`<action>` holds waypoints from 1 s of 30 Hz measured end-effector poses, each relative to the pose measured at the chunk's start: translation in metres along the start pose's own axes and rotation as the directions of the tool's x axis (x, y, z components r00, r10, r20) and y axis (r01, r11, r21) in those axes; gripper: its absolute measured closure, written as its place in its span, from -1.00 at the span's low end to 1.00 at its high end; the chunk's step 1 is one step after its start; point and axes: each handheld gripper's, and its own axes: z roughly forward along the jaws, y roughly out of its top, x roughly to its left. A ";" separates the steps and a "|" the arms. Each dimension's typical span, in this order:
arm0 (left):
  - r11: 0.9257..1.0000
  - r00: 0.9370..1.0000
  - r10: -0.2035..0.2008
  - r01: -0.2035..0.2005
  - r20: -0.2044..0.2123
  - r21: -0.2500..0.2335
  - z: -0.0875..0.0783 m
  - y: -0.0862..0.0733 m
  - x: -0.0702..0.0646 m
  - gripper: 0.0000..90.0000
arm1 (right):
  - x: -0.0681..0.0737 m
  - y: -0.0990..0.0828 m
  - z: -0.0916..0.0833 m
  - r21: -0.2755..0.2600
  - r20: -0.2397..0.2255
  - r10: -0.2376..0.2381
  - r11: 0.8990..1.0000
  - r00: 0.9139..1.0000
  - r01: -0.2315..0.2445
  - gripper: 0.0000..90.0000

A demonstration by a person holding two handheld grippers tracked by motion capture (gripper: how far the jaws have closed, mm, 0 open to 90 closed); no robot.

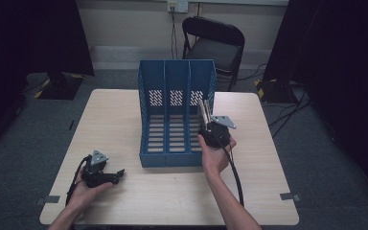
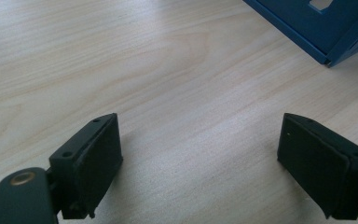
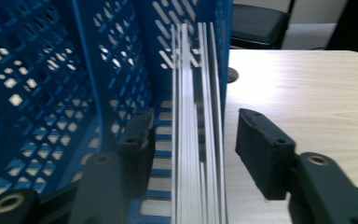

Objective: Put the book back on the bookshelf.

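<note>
Held thing: I saw a thin stack of pale silvery-white sheets or folders point(image 3: 196, 135), upright on edge in the rightmost compartment of the blue file rack point(image 1: 176, 112).
Right gripper point(image 1: 210, 125): my jaws stood partly apart on either side of the stack, pads off it.
Left gripper point(image 1: 112, 176): I kept it low over the tabletop, jaws wide, nothing between them.
Surface: a light wood-grain table point(image 1: 124, 201).
Room: grey carpet, a dark folding chair point(image 1: 214, 45) behind the table, black drapes at both sides.
</note>
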 end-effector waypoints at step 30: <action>1.000 1.000 0.000 0.000 -0.001 0.000 0.000 0.000 0.000 -0.71 | -0.065 -0.005 -0.054 0.000 -0.170 -0.037 0.999 0.985 0.038 -0.47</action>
